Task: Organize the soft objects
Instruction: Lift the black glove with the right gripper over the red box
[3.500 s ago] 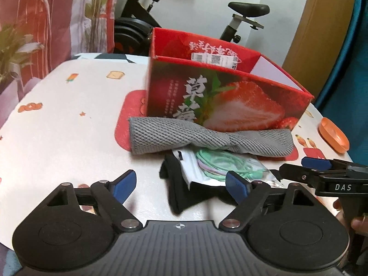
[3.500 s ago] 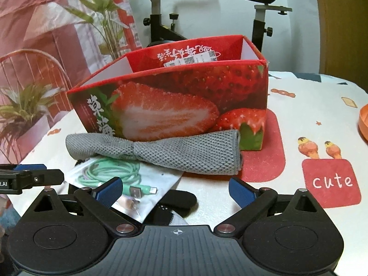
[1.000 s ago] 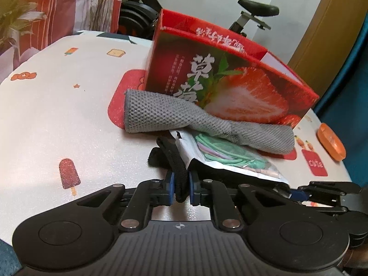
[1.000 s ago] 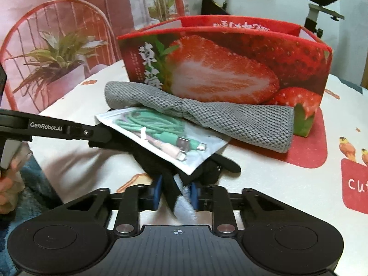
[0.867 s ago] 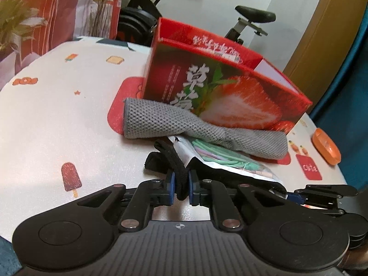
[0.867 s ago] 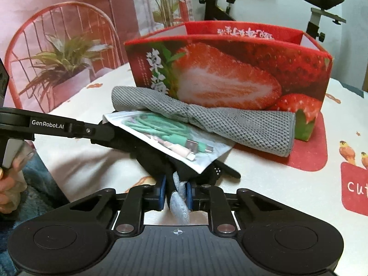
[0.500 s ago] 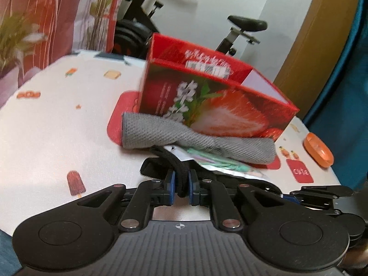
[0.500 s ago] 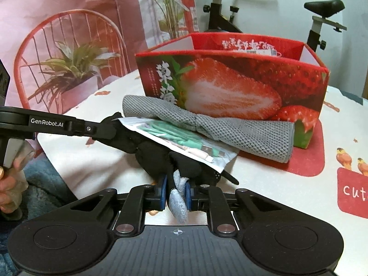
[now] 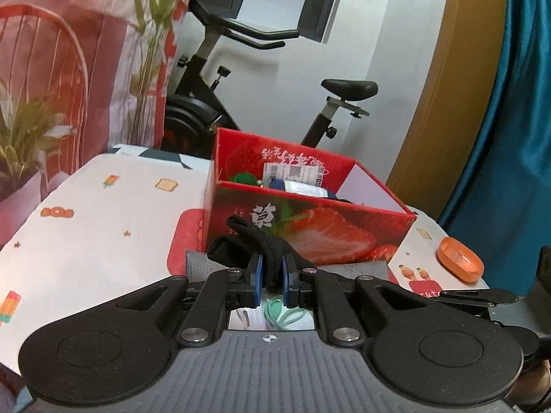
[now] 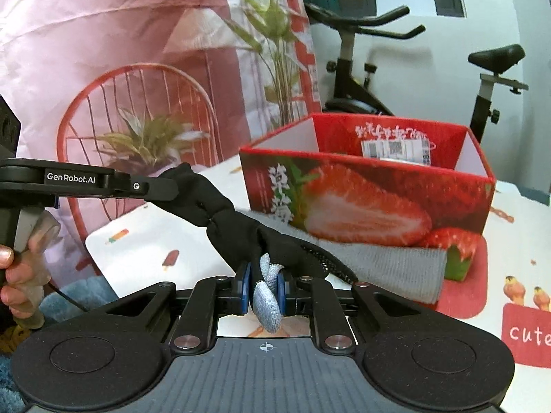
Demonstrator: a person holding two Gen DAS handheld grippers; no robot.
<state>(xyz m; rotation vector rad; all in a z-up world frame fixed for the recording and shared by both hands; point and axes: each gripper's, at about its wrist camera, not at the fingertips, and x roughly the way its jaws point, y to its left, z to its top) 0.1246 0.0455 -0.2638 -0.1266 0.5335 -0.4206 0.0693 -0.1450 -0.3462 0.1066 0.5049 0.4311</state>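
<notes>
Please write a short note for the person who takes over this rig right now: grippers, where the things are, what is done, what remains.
Left gripper: shut on one end of the black glove.
Right gripper: shut on the glove's grey-tipped end.
The glove hangs lifted between both, in front of the strawberry box.
Grey cloth lies against the box front; the cable bag is below the left gripper.
Done: the box already holds some items.
Left: glove into the box, probably the cloth too.
</notes>
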